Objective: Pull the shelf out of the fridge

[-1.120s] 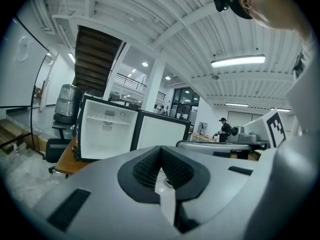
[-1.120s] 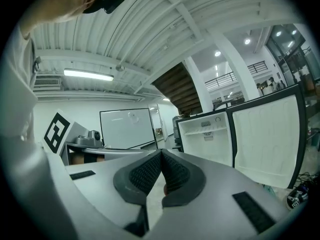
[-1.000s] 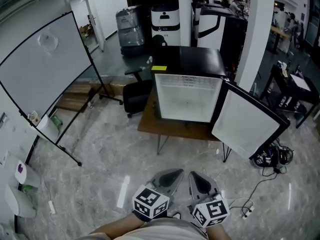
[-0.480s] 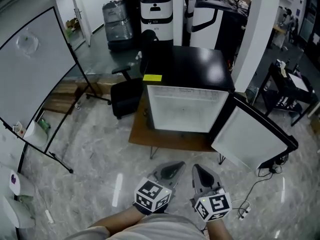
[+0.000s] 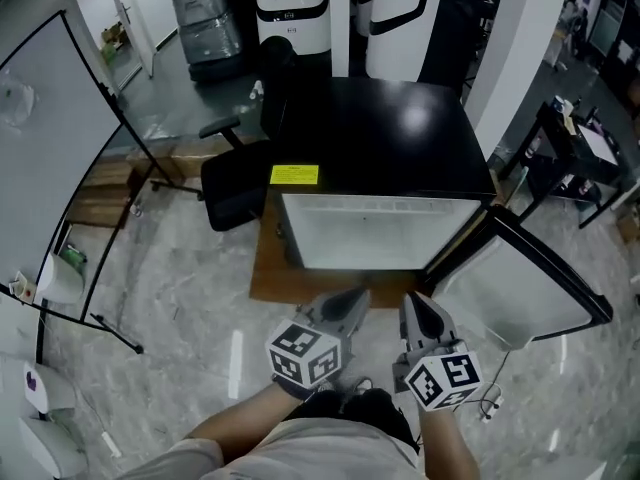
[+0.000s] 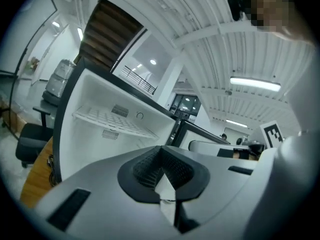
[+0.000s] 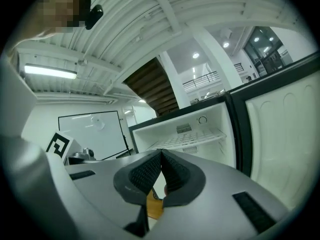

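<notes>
A black mini fridge (image 5: 380, 133) stands on a low wooden table (image 5: 272, 280), and its door (image 5: 512, 290) hangs open to the right. Inside its white cavity a white wire shelf (image 6: 112, 119) sits level about halfway up; the right gripper view also shows the shelf (image 7: 192, 138). My left gripper (image 5: 354, 297) and right gripper (image 5: 414, 304) are side by side just in front of the fridge's open mouth, short of the shelf. The left gripper (image 6: 161, 149) is shut on nothing. The right gripper (image 7: 161, 153) is shut too, with nothing in it.
A black office chair (image 5: 232, 183) stands left of the fridge. A whiteboard on a stand (image 5: 45, 138) fills the left side. A yellow label (image 5: 294, 175) lies on the fridge top. Cables (image 5: 490, 406) lie on the marble floor at the right, under the open door.
Both grippers and the head have moved toward the fridge, which now looms larger and closer. The grippers, a stretch of floor away a second ago, now reach its front. Both jaws stayed shut.
</notes>
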Demonstrator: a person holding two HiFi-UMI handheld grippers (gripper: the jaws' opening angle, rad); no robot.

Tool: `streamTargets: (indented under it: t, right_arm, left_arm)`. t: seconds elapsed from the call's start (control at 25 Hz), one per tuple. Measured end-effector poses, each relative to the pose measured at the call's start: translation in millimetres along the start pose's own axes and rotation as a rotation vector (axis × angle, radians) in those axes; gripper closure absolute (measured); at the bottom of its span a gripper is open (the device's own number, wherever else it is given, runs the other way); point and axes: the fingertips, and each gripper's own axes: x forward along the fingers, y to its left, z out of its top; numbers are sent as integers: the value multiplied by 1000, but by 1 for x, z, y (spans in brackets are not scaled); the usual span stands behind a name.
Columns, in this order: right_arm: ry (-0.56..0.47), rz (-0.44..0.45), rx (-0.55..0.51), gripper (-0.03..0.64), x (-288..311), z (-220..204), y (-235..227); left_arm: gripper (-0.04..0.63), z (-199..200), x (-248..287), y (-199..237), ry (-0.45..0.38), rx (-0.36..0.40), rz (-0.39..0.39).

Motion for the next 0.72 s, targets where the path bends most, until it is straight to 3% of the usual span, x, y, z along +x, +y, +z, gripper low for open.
streamTargets:
  t: [0.16,0.32,0.4,0.6,0.72]
  right_arm:
    - [-47,36,218,600,41,8,-31]
    - [-98,126,581,598,79,6,-68]
    - [-126,153,745,598,96,1,-87]
    - [-161,103,936,598,127,-12,-129]
    - [-187,75,1018,598,140,-18,-142]
  left_arm:
    - [591,16,35,35,-69,-192,-15]
    - [589,23,67,69,-165,-552,-64]
    - [589,21,77,89,-208,-703,-52]
    - [589,26,96,125,-304,-836,-10]
    - [589,27,104,138,-336,-879,8]
